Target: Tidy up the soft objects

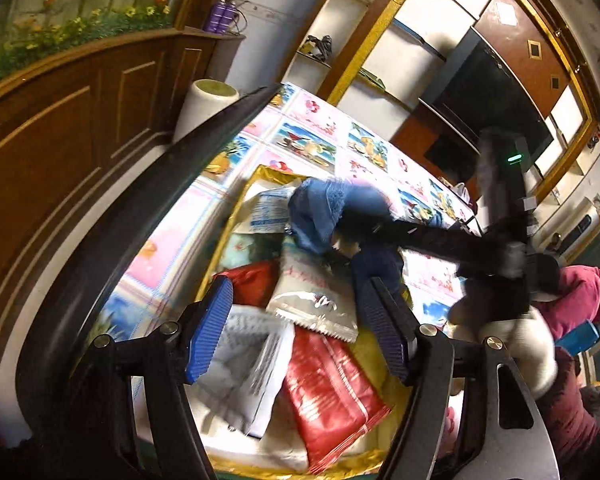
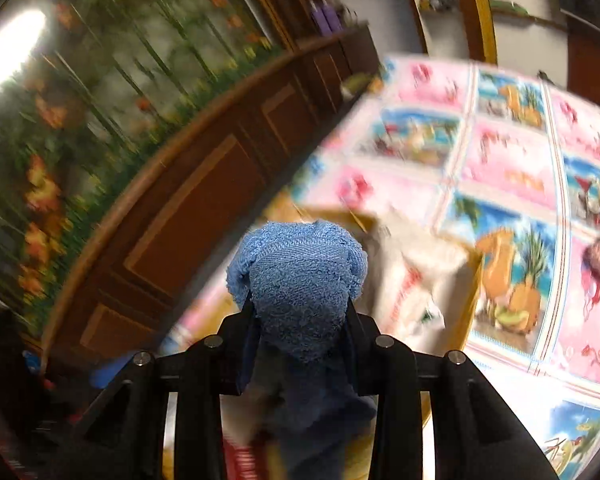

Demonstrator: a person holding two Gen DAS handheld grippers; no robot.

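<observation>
Your right gripper [image 2: 300, 308] pinching a blue towel [image 2: 298, 280], bunched between the jaws, held over the gold tray [image 1: 260, 172], your left gripper [image 1: 296, 332] spread, nothing in it, hovering above packets [image 1: 332, 392] in that tray

— What do the left gripper's [image 1: 296, 332] fingers look like beside the gold-rimmed tray [image 1: 260, 176]?
— Black angular arms with round silver screws, tipped by ribbed blue pads [image 1: 210, 332].
— And the right gripper [image 2: 300, 312]?
— The same black frame and silver screws. Beyond the tray, its body shows a small green light [image 1: 514, 157].
</observation>
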